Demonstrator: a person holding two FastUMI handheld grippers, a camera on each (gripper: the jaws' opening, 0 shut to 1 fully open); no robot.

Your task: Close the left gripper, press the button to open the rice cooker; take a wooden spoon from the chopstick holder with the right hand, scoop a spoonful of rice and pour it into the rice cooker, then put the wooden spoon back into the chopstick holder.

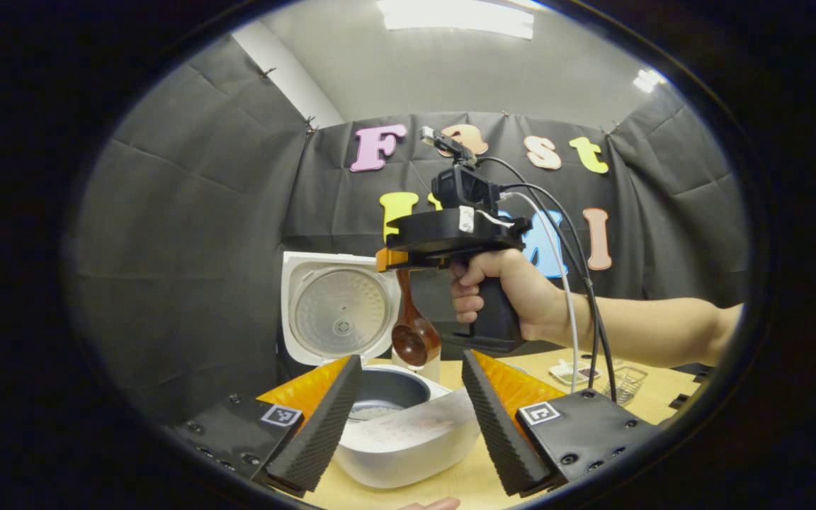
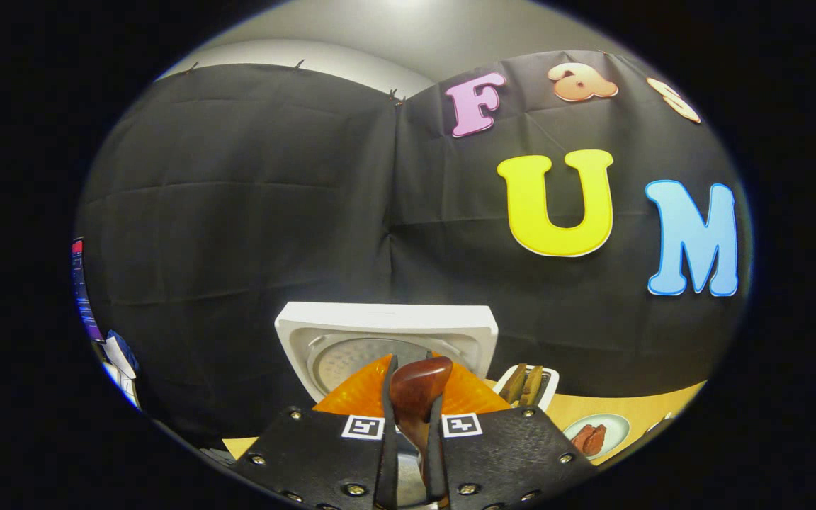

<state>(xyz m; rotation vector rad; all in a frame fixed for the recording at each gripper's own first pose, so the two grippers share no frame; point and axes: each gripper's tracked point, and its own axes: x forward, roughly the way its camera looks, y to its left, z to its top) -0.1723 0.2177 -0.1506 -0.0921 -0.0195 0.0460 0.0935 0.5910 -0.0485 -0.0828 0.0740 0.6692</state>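
The white rice cooker (image 1: 408,443) stands open, its lid (image 1: 337,308) raised and a little rice lying in the dark inner pot (image 1: 387,393). My left gripper (image 1: 412,358) is open in front of the cooker, a finger on either side of it. A hand holds my right gripper (image 1: 390,261) above the cooker's far side, shut on the wooden spoon (image 1: 415,336), which hangs bowl down over the pot's far rim. In the right gripper view the spoon (image 2: 418,389) sticks out between the fingers of the right gripper (image 2: 411,439), in front of the lid (image 2: 387,340). The chopstick holder (image 2: 528,386) stands right of the lid.
On the wooden table (image 1: 663,397), a small tray (image 1: 571,372) and a wire rack (image 1: 624,379) lie to the right, under the person's forearm (image 1: 663,326). A plate with reddish food (image 2: 592,435) sits near the holder. Black cloth walls close in the left and back.
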